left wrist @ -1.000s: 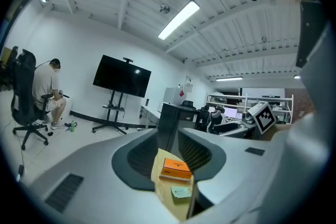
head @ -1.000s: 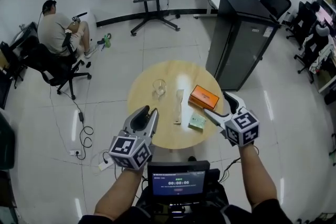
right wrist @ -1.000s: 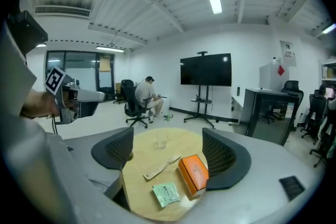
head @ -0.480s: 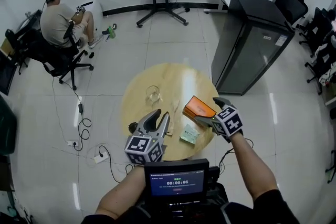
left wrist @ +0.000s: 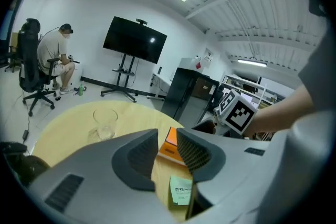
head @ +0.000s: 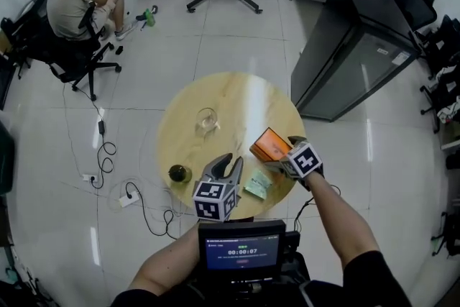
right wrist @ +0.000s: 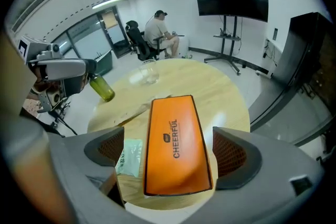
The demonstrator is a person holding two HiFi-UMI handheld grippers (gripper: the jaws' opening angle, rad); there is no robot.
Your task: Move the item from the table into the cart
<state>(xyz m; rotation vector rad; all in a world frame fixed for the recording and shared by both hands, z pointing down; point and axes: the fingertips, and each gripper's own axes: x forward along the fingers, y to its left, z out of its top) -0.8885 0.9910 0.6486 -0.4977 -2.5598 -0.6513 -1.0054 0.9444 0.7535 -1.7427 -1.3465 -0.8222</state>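
Both grippers have dropped toward the round bench (head: pixel 230 93): the right hand-held gripper (head: pixel 279 154), its jaws just opened wide, straddles the orange box (head: pixel 269 144) near the bench's right edge without touching it, while the left hand-held gripper (head: pixel 231 162), its jaws slightly narrowed yet apart, holds nothing.

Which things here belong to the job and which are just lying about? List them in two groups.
Job in hand: orange CHEERFUL box; right gripper, whose jaws have just been opening, either side of the box, not pressing; round wooden table; dark cabinet beside it, possibly the cart.

Lying about: green packet; drinking glass; green bottle.
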